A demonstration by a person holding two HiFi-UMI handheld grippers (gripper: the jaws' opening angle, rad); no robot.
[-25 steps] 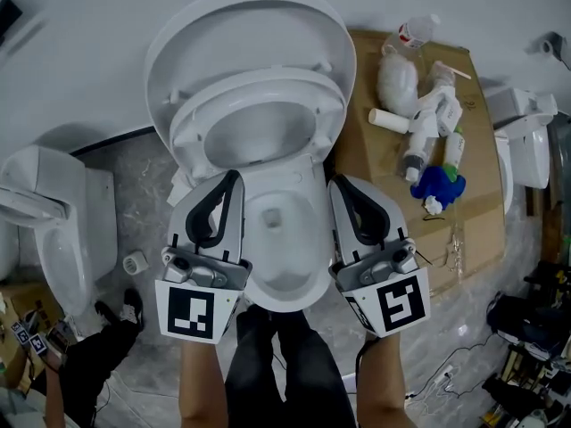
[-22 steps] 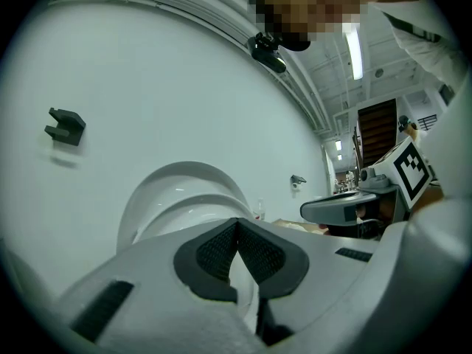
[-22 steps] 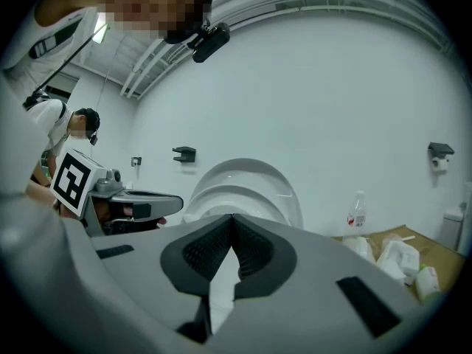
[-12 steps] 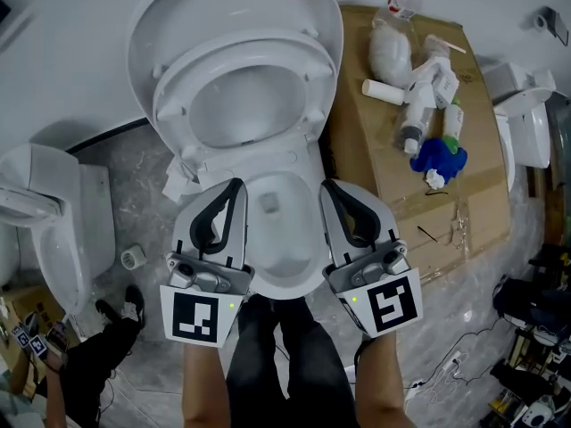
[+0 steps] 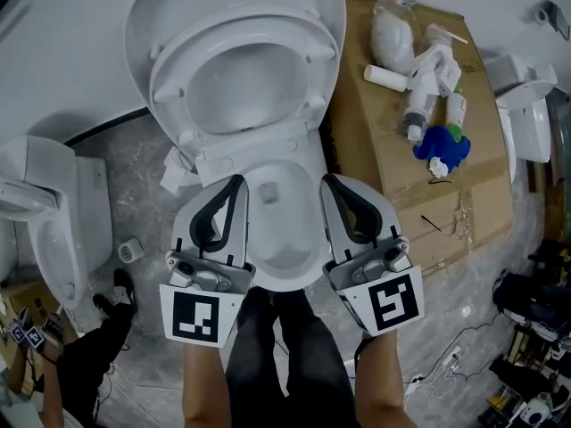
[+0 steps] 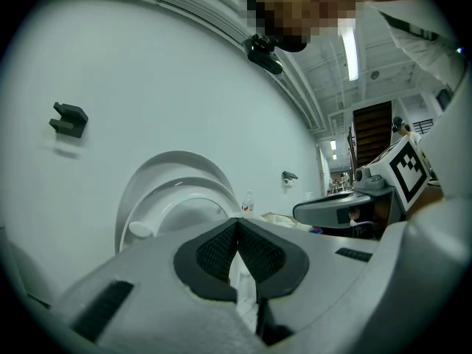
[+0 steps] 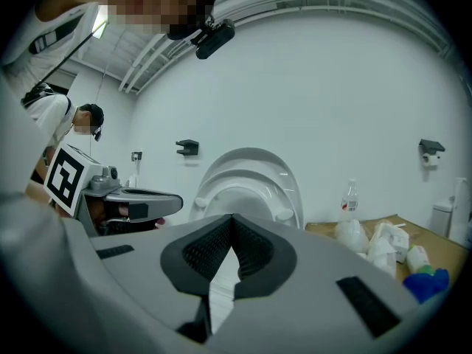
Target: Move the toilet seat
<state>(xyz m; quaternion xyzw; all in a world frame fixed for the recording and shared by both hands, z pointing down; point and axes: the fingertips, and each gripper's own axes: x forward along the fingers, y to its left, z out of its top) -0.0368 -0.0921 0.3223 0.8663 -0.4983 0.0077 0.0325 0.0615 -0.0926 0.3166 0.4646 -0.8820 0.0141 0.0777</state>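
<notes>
- My left tongs (image 5: 234,182) and right tongs (image 5: 328,182) are both pressed together, with nothing between them.
- They point level, one on either side of the toilet bowl (image 5: 294,279), above its rim.
- The toilet seat (image 5: 174,96) stands raised against the lid (image 5: 143,16), beyond both tongs and untouched.

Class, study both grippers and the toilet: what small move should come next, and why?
Probably ease the right gripper forward toward the raised toilet seat, opening its jaws. It and the left gripper are shut and empty over the bowl, short of the seat, which stands up against the lid.
</notes>
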